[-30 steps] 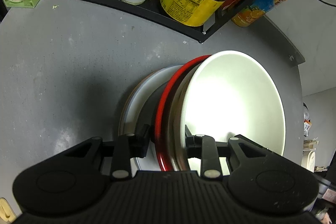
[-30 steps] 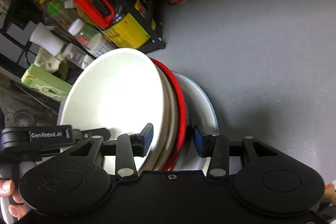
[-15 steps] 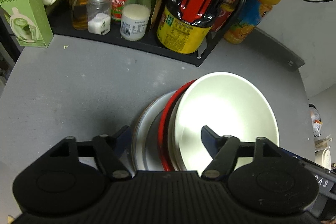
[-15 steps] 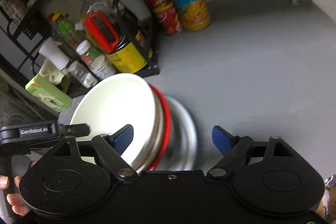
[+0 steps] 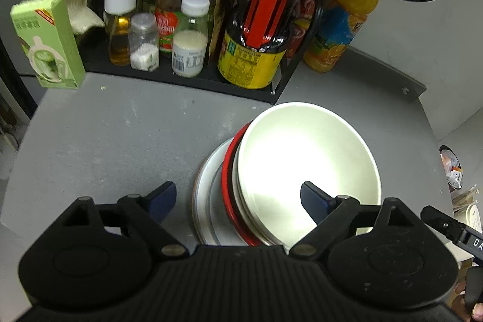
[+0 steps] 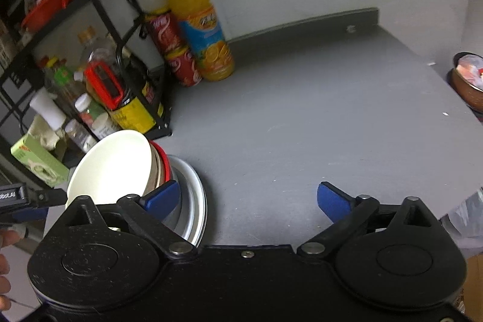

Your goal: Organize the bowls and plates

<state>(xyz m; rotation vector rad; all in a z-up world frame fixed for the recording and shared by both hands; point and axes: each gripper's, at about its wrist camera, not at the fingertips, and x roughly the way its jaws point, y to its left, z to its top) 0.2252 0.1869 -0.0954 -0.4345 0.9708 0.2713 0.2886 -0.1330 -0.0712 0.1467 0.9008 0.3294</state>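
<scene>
Grey counter (image 5: 120, 141) carries your stack: a white bowl (image 5: 308, 168) tops a red bowl (image 5: 227, 171) on a pale plate (image 5: 205, 201), low and centre in the left view. Your left gripper (image 5: 238, 198) straddles the stack, jaws opening, pads clear of it. Your right gripper (image 6: 247, 196), jaws opening too, holds nothing; its left pad overlaps the stack's edge at lower left. Behind stand a rack (image 5: 181, 79) and juice bottle (image 5: 344, 20).

A black rack (image 5: 181, 77) is set at the back of the grey tabletop (image 5: 120, 135), crowded with condiment bottles. A green carton (image 5: 48, 44) is stood beside it, an orange juice bottle (image 6: 199, 20) and red cans (image 6: 172, 47) against the wall.
</scene>
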